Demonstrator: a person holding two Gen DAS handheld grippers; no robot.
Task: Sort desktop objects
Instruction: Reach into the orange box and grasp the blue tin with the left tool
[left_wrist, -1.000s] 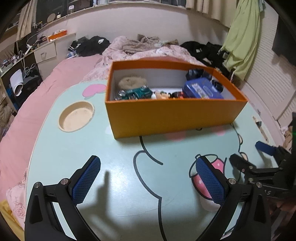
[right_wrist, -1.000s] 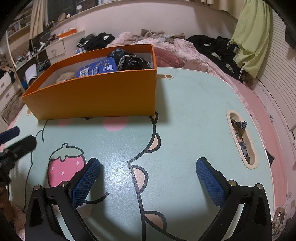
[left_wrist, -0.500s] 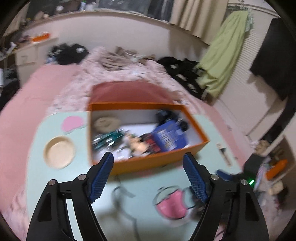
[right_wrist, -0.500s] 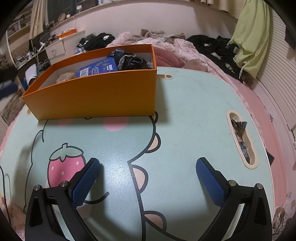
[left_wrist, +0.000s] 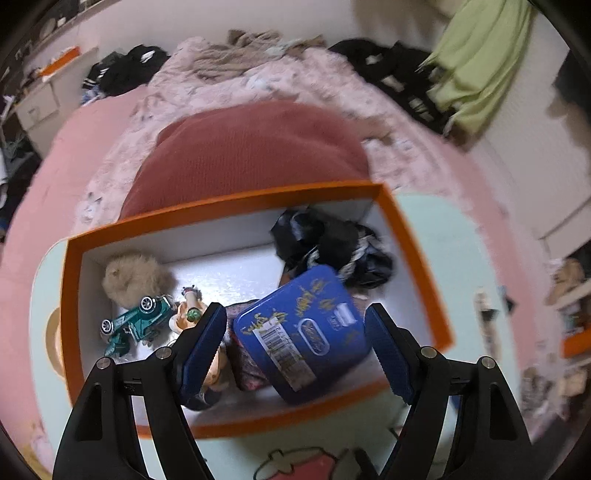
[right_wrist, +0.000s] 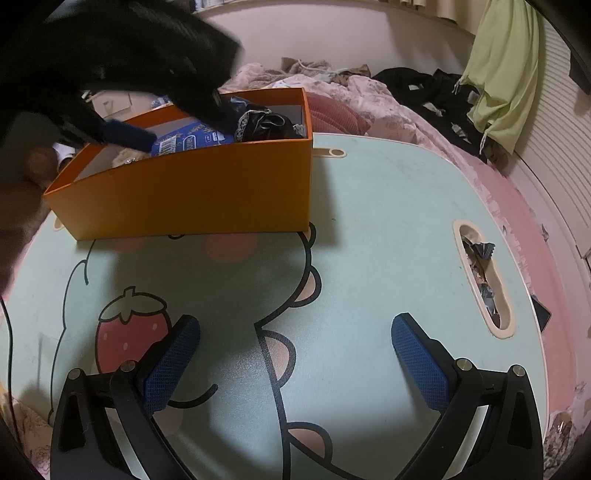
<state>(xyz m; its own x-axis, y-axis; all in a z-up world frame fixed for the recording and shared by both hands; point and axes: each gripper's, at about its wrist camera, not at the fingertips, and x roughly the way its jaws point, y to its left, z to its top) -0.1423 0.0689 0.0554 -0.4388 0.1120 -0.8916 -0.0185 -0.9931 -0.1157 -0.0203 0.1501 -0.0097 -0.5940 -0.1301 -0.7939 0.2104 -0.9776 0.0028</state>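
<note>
The left gripper (left_wrist: 295, 347) hangs wide open over the orange box (left_wrist: 413, 258), straddling the blue tin (left_wrist: 301, 332), probably to lift it. The right gripper (right_wrist: 295, 360) hovers open and empty above the surface (right_wrist: 388, 221).

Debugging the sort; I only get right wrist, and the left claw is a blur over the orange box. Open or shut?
Observer: Open. The left claw brackets the blue tin, no clear contact.
Operator: Tin flat?
Observer: No, tilted, propped on other items.
Operator: What's at the box's left end?
Observer: A green toy car beside a tan fluffy ball, inside the orange box.
</note>
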